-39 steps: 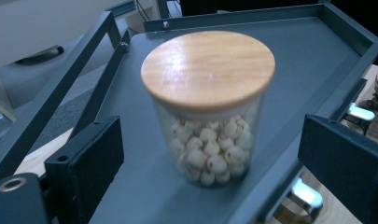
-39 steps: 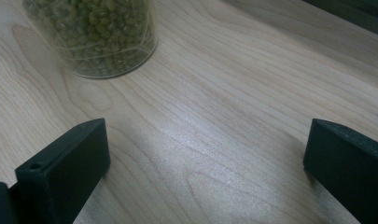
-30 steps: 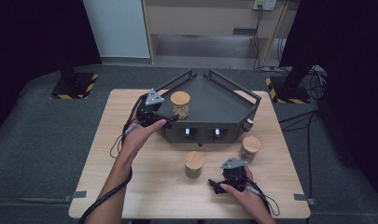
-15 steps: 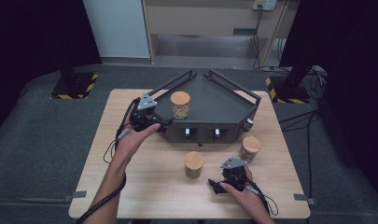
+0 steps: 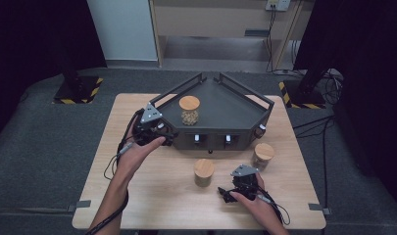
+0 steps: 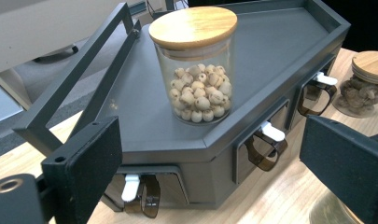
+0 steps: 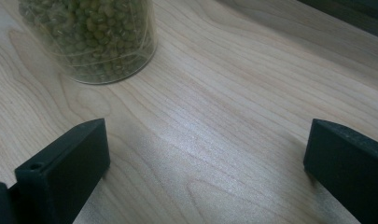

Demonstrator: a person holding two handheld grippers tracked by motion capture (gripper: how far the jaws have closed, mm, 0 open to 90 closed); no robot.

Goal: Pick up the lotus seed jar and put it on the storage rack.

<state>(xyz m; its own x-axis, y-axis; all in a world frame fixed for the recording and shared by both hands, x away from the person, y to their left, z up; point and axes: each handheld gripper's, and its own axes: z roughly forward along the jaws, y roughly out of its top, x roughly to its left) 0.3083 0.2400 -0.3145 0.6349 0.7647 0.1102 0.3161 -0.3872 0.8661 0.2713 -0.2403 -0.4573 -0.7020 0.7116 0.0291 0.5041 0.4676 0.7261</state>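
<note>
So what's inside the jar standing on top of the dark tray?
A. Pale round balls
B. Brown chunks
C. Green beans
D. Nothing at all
A: the left gripper view shows the jar on the tray about half full of pale, cream-coloured round balls under a wooden lid.

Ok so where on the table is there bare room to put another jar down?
The table's left front, below the left gripper, is bare. The dark tray has room right of its bead jar. The right front is crowded: two jars and the right gripper.
</note>
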